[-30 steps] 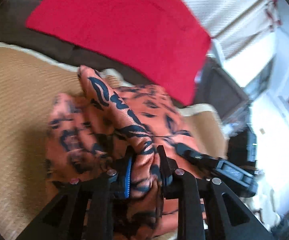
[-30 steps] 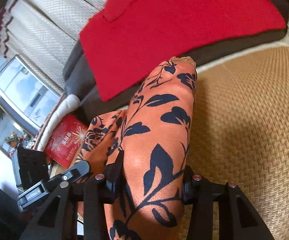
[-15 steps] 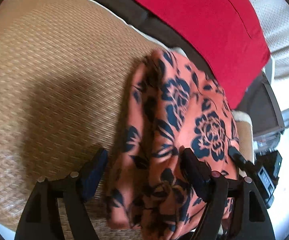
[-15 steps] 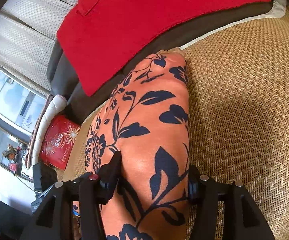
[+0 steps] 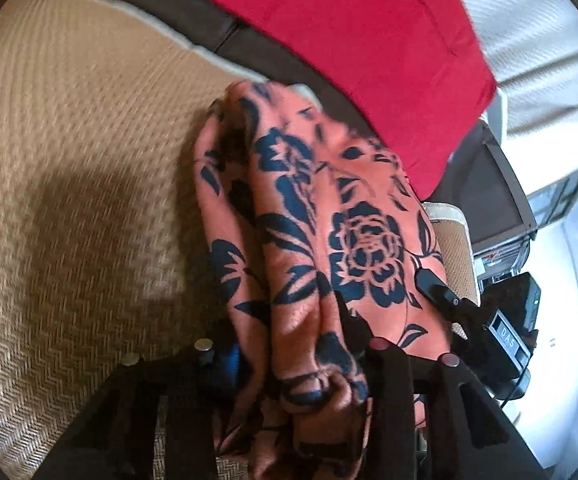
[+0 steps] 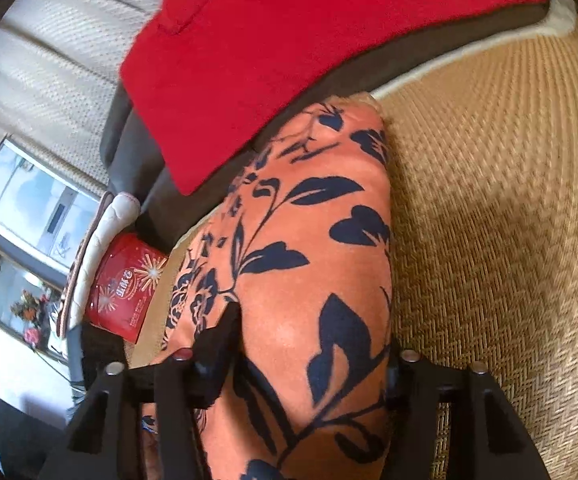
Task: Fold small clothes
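Plainly, both claws, left claw (image 5: 289, 344), right claw (image 6: 313, 344), pinching orange floral garment (image 6: 309, 240), "DAS" label (image 5: 505, 334).

Left gripper (image 5: 289, 344) jaws clamping orange floral garment (image 5: 329, 216), woven mat (image 5: 69, 160)

Woven mat and sofa surroundings

A tan woven mat (image 6: 501, 208) covers the seat; a red cloth (image 6: 289, 40) drapes the dark sofa back (image 5: 249, 36). A red tin (image 6: 123, 288) sits beside a cream cushion (image 6: 101, 240).
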A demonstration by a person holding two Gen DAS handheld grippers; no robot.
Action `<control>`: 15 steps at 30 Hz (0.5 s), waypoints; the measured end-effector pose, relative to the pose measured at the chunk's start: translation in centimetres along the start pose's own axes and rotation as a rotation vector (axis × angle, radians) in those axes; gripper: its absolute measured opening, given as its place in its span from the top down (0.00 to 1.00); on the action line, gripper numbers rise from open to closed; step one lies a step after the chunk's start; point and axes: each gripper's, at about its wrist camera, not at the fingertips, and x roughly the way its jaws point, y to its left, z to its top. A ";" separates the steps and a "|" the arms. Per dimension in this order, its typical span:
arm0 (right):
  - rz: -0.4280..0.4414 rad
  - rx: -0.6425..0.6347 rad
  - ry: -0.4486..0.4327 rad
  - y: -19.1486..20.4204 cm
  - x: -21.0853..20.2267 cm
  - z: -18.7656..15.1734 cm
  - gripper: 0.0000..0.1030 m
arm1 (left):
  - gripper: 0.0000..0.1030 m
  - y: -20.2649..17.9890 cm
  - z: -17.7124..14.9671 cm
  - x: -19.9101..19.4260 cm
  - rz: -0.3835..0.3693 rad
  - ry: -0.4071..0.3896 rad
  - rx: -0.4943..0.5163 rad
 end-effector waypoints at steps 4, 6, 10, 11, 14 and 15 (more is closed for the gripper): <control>0.026 -0.047 -0.072 1.1 -1.9 0.3 0.51 | 0.66 -1.4 0.5 0.0 -0.050 -0.036 0.023; 0.023 -0.054 -0.109 0.9 -3.1 0.5 0.52 | 0.66 -2.8 0.5 0.2 -0.075 -0.050 0.058; 0.022 -0.012 -0.150 -0.8 -4.9 1.2 0.52 | 0.66 -5.1 0.3 2.0 -0.061 -0.051 0.127; 0.019 -0.001 -0.145 -1.4 -5.0 1.3 0.52 | 0.66 -5.5 0.1 2.7 -0.030 -0.041 0.136; -0.019 0.056 -0.052 -3.7 -3.4 1.3 0.51 | 0.60 -5.6 -0.4 4.8 0.113 0.014 0.135; -0.056 0.072 -0.016 -4.4 -2.5 1.2 0.50 | 0.59 -5.5 -0.5 5.1 0.123 0.021 0.125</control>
